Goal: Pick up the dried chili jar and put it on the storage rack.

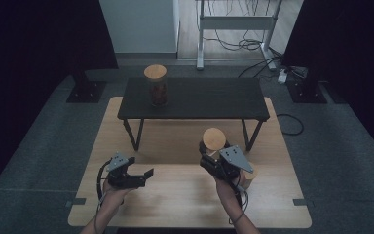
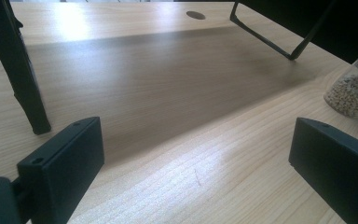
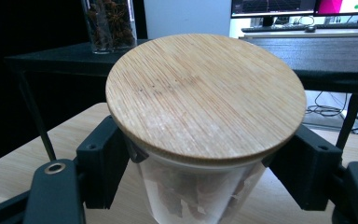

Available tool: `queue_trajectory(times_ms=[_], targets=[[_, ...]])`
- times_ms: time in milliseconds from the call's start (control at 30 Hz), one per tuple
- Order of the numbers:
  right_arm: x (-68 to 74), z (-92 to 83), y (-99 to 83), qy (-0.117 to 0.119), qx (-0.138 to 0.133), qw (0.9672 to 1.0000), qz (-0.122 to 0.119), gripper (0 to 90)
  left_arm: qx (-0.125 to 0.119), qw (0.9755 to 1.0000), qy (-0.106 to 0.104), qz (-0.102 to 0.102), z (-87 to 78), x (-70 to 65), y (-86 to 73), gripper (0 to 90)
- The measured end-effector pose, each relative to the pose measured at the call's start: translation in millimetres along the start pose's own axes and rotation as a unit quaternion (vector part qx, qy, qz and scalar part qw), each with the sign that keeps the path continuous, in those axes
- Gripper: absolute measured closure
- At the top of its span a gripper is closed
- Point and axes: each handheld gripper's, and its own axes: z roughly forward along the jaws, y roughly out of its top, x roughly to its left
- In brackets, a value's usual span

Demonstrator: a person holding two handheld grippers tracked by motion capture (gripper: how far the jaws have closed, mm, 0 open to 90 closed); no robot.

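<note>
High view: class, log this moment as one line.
right claw: shut on bamboo-lidded clear glass jar | left claw: open, empty | pale wooden table: beneath both

Left gripper (image 1: 143, 175) hovers with fingers (image 2: 60, 163) spread wide (nothing between them); right gripper (image 1: 209, 153) has fingers (image 3: 103, 163) clamped tight.
</note>
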Motion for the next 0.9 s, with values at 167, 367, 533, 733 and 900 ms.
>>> queue_trajectory(times_ms=[167, 367, 533, 733, 900], targets=[[-1.1, 2.3, 1.0, -0.001, -0.005, 1.0, 0.001, 25.6, -0.001, 1.0, 0.001, -0.001, -0.5, 0.6, -0.1, 2.8], [-2.6, 3.6, 2.3, -0.004, -0.011, 0.9999, 0.001, 25.6, 0.0, 1.0, 0.001, -0.002, 0.0, 1.4, -0.3, 2.8], [-3.4, 4.3, 4.7, -0.006, -0.014, 0.9999, 0.001, 25.6, 0.0, 1.0, 0.002, -0.002, -0.1, 1.3, -0.4, 2.8], [-4.6, 5.5, 9.2, -0.008, -0.02, 0.9998, 0.001, 25.6, 0.001, 1.0, 0.002, -0.003, 0.6, 1.5, -0.6, 2.8], [-5.4, 7.3, 14.9, -0.006, -0.026, 0.9996, -0.003, 25.6, 0.001, 1.0, 0.002, -0.004, 0.9, 2.3, -0.9, 2.8]])
